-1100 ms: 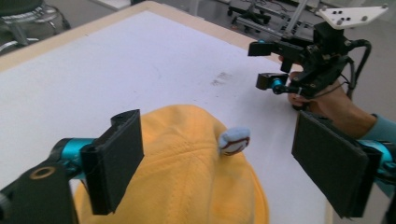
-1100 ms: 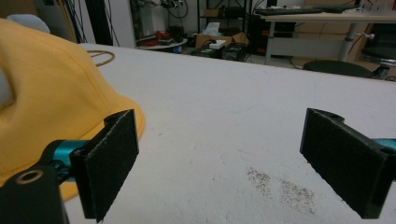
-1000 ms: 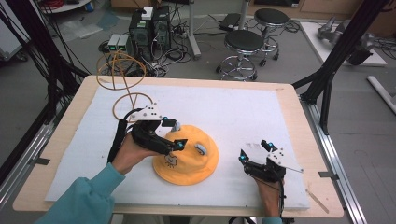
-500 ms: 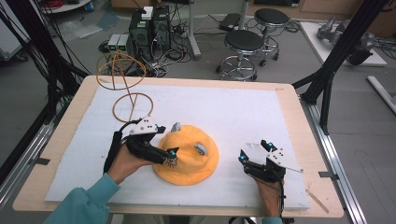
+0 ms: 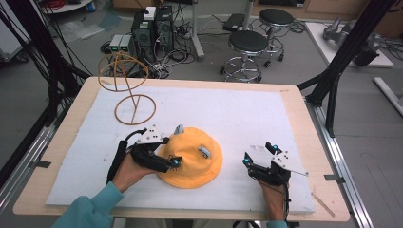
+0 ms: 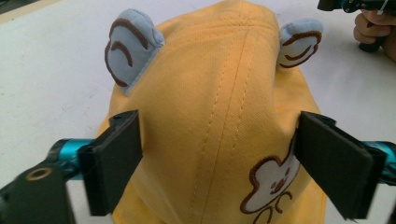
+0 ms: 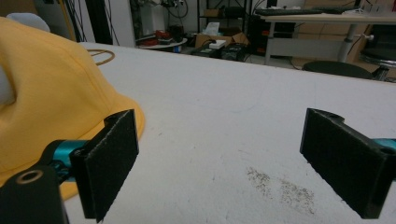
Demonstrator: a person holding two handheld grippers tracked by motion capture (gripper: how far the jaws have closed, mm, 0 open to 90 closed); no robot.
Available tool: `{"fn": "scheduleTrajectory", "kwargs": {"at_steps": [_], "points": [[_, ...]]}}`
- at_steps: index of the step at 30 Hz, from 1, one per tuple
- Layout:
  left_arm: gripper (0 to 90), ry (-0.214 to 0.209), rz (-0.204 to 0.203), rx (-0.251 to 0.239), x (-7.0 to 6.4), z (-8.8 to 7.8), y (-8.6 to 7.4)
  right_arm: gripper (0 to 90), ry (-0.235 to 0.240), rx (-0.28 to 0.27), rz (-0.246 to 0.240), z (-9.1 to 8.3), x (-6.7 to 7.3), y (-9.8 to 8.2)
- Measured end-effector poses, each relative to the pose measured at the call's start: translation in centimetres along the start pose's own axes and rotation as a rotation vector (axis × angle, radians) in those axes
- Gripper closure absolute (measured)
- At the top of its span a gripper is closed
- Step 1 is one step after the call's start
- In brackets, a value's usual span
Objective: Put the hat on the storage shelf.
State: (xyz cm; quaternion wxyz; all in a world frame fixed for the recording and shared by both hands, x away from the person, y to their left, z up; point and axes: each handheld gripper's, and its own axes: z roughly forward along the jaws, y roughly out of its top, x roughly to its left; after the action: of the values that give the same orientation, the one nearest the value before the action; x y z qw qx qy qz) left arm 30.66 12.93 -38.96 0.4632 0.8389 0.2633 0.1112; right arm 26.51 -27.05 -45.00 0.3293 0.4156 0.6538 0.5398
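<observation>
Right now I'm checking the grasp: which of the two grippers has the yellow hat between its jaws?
The left gripper: its open jaws straddle the yellow hat crown. The right gripper rests apart on the white mat, jaws open on nothing.

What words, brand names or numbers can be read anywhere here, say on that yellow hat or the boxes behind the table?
None can be read.
Yellow hat: no lettering, only a stitched cartoon figure and two blue ears.
Left claw and right claw: plain black pads, no markings.
Equipment boxes on the floor: any labels are too small and blurred to read.
</observation>
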Motion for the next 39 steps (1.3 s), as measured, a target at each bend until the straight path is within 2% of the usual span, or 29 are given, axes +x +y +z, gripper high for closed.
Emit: {"fn": "scheduleTrajectory", "kwargs": {"at_steps": [4, 5, 6, 10, 12, 15, 18, 23, 29, 33, 39], "points": [[32.7, -0.006, 0.001, 0.011, 0.0, 0.1, -0.1, 10.4, 0.0, -0.001, 0.002, 0.0, 0.0, 0.0], [38.0, -0.018, 0.004, 0.016, 0.0, 0.1, -0.1, 10.4, 0.001, -0.001, 0.002, 0.0, 0.0, 0.0], [47.3, -0.025, 0.007, 0.017, 0.1, 0.1, -0.1, 10.4, 0.0, 0.0, 0.003, 0.0, 0.0, 0.0], [71.5, -0.025, 0.015, 0.025, 0.1, 0.3, -0.2, 10.4, 0.0, 0.002, 0.007, 0.0, 0.0, 0.0], [79.3, -0.027, 0.011, 0.035, 0.2, 0.4, -0.2, 10.4, 0.0, 0.002, 0.006, 0.0, 0.0, 0.0], [85.3, -0.023, 0.018, 0.035, 0.1, 0.5, -0.2, 10.5, 0.0, 0.002, 0.007, 0.0, 0.0, 0.0], [86.3, -0.024, 0.014, 0.034, 0.0, 0.4, -0.2, 10.4, 0.0, 0.002, 0.008, 0.0, 0.0, 0.0], [86.6, -0.044, -0.016, 0.03, 0.1, -0.1, -0.1, 10.4, 0.001, 0.002, 0.008, 0.0, 0.0, 0.0], [86.7, -0.028, -0.025, 0.017, 0.6, -2.0, 0.8, 10.4, -0.001, 0.001, 0.005, 0.0, 0.0, 0.0], [86.8, -0.019, -0.021, -0.013, 1.1, -3.7, 2.1, 10.4, -0.001, -0.001, 0.0, 0.0, 0.0, 0.0], [86.8, 0.02, -0.01, -0.065, 2.3, -6.8, 5.0, 10.4, -0.001, 0.0, 0.002, 0.0, 0.0, 0.0]]}}
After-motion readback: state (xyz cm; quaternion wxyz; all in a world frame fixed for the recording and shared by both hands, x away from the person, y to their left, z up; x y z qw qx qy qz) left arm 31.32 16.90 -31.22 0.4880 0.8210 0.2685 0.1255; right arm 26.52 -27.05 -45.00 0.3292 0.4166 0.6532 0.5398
